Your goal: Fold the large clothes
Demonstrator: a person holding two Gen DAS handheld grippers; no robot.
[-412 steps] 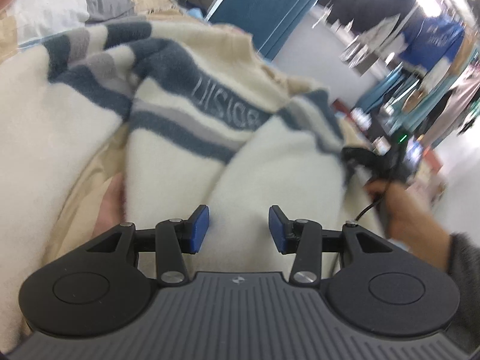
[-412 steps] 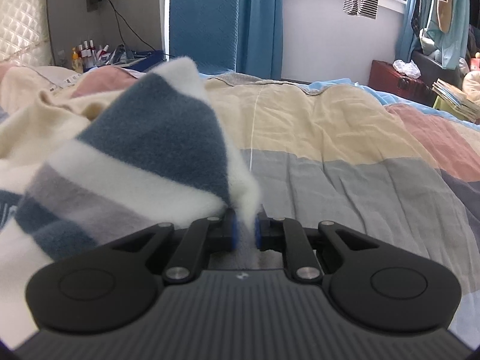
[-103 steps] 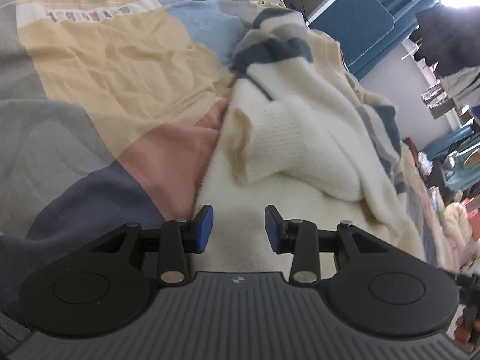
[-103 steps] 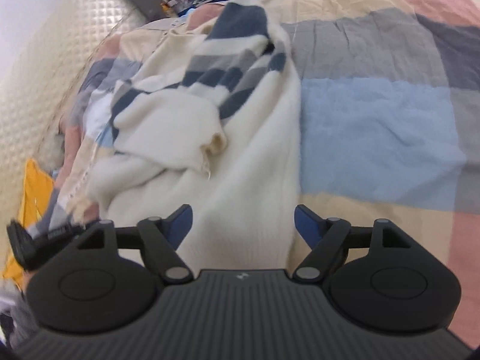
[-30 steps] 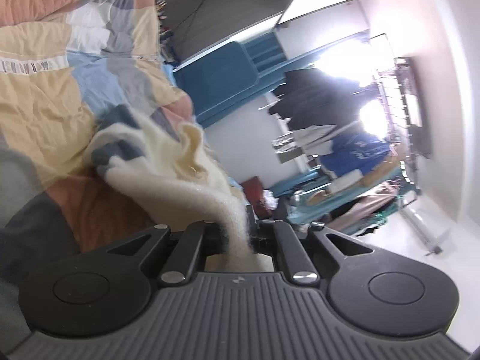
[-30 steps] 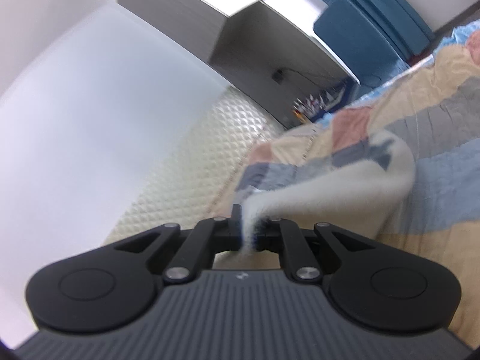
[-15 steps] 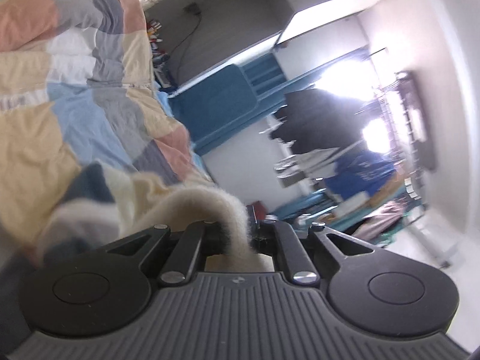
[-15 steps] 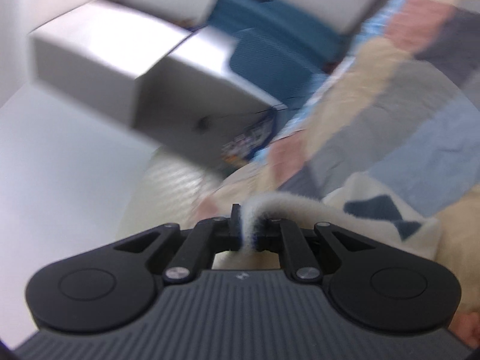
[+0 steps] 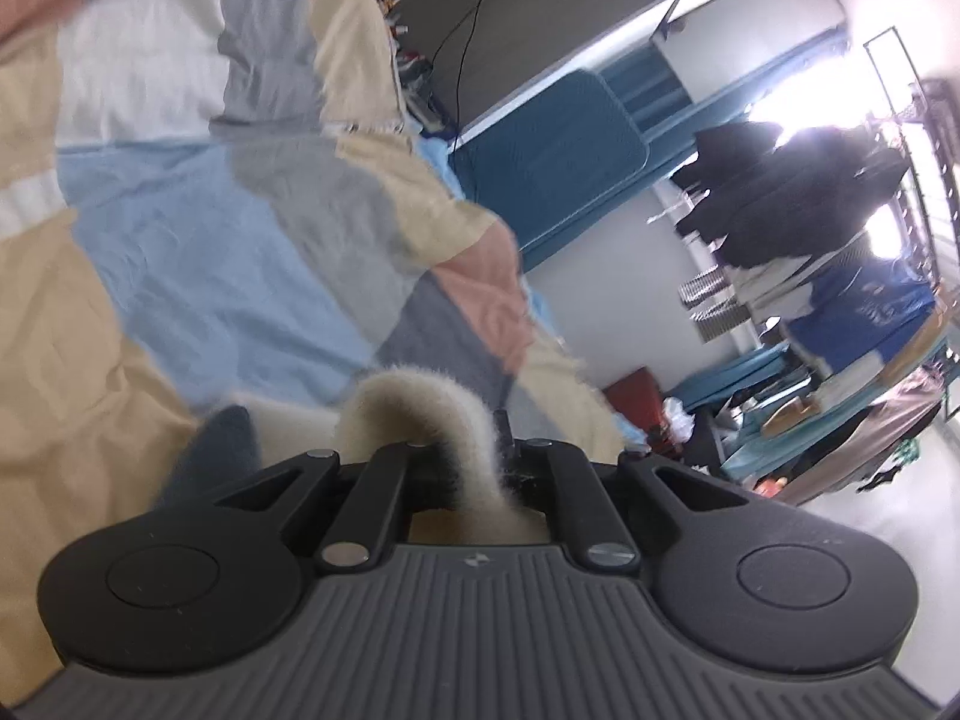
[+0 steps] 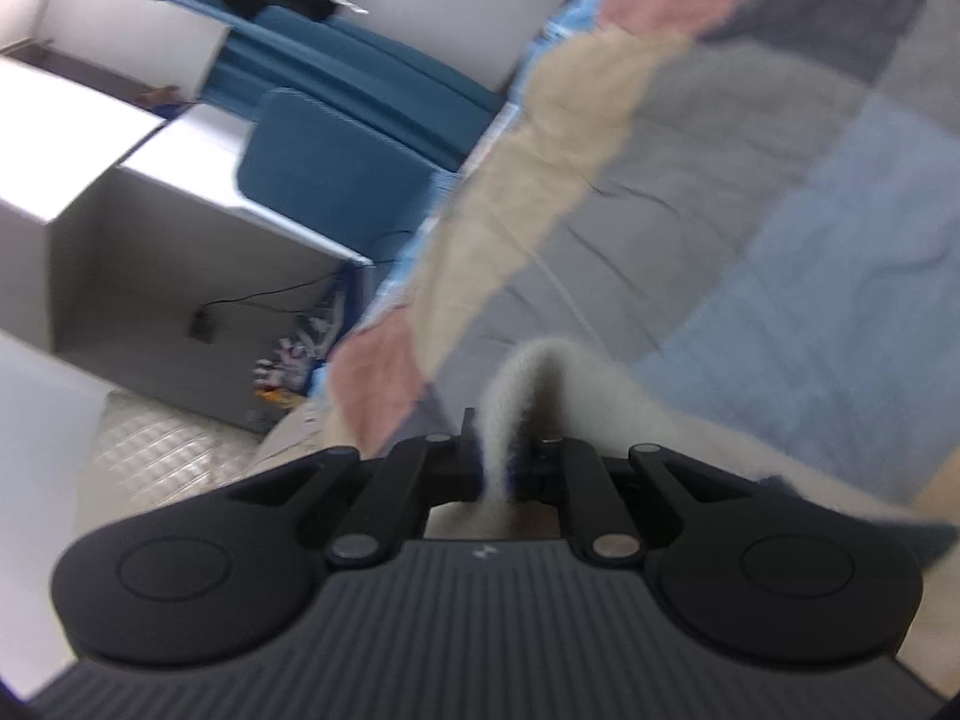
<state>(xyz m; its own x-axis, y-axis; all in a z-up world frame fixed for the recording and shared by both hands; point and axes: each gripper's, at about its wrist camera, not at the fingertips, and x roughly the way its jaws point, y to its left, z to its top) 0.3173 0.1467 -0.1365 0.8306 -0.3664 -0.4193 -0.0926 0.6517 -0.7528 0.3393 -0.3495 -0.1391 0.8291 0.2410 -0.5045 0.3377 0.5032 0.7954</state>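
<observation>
- Clearly, the left gripper (image 9: 474,468) is clamped on a fuzzy cream knit edge of the large striped sweater (image 9: 420,414), and the right gripper (image 10: 510,468) pinches another cream edge of it
- Most of the garment hangs below both cameras, over the pastel patchwork bed cover (image 9: 198,252) (a dark blue stripe shows at lower left)
- Step in hand, as I judge it: carrying the pinched edge across to make a fold
- Next: lower both corners together, probably level though blur hides the alignment, then let go
</observation>
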